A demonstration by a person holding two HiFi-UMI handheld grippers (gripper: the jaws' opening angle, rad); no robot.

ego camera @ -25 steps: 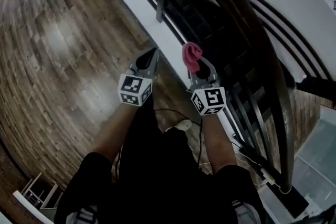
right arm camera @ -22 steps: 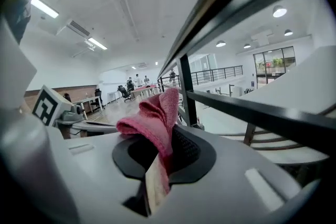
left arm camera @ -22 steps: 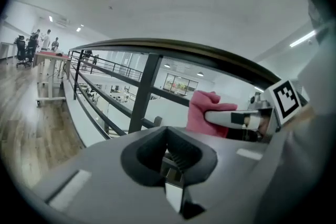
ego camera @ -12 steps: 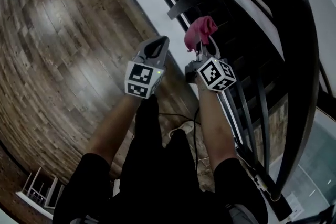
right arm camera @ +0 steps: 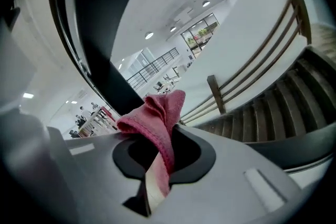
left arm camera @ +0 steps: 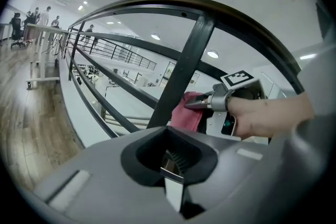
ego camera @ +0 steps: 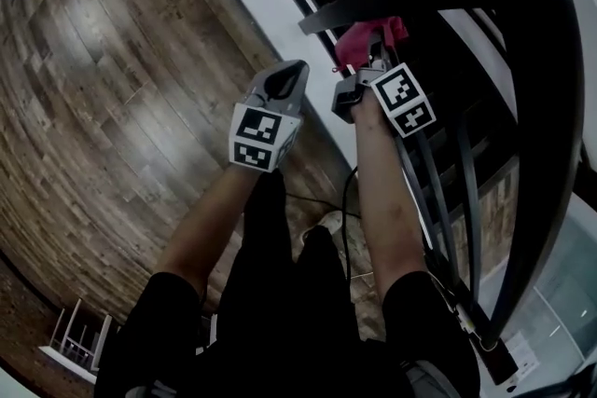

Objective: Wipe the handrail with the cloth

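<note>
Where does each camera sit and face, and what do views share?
Head view: on the person's head, looking steeply down at floor, handrail, forearms, left gripper, right gripper.
Left gripper view: on the left gripper, facing the railing; its shut fingers show.
Right gripper view: on the right gripper, facing the stairs; its fingers clamp the cloth.
Shared: all three show the cloth.

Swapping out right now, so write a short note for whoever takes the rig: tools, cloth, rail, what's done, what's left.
Left tool: shut, empty, beside the right one.
Right tool: shut on the pink cloth.
The cloth is up beside a dark railing post, below the handrail; no contact with the handrail shows.
Done: cloth gripped and held at the railing.
Left: set it on the handrail and wipe along it.
</note>
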